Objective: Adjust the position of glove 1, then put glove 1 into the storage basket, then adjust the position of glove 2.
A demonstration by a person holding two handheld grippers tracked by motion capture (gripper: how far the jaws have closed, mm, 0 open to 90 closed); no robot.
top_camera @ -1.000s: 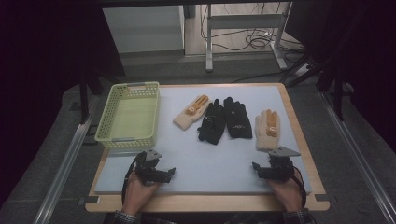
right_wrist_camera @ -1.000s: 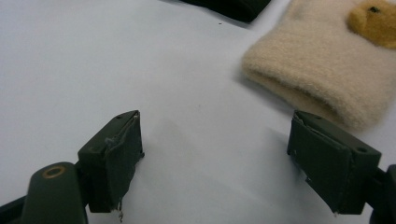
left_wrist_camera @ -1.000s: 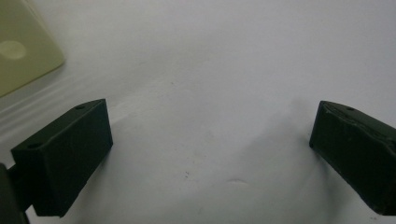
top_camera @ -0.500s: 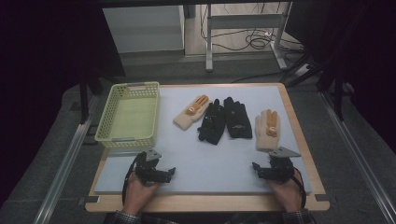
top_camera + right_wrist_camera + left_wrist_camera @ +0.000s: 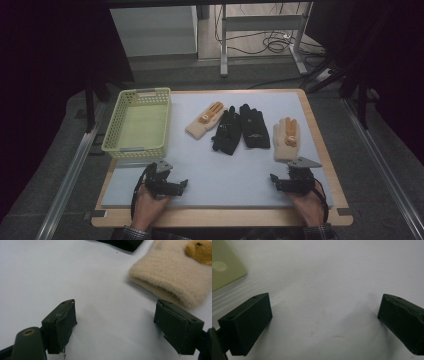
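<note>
Four gloves lie in a row across the pale mat. A cream glove with orange trim is at the left, two black gloves are in the middle, and a second cream glove is at the right. My left gripper rests open on the mat near the front left, nothing between its jaws. My right gripper rests open near the front right, just in front of the right cream glove's cuff.
A light green plastic basket stands at the left of the table, just behind the left gripper; its corner is close by. The wooden table edge runs along the front. Table legs and cables lie on the floor beyond.
</note>
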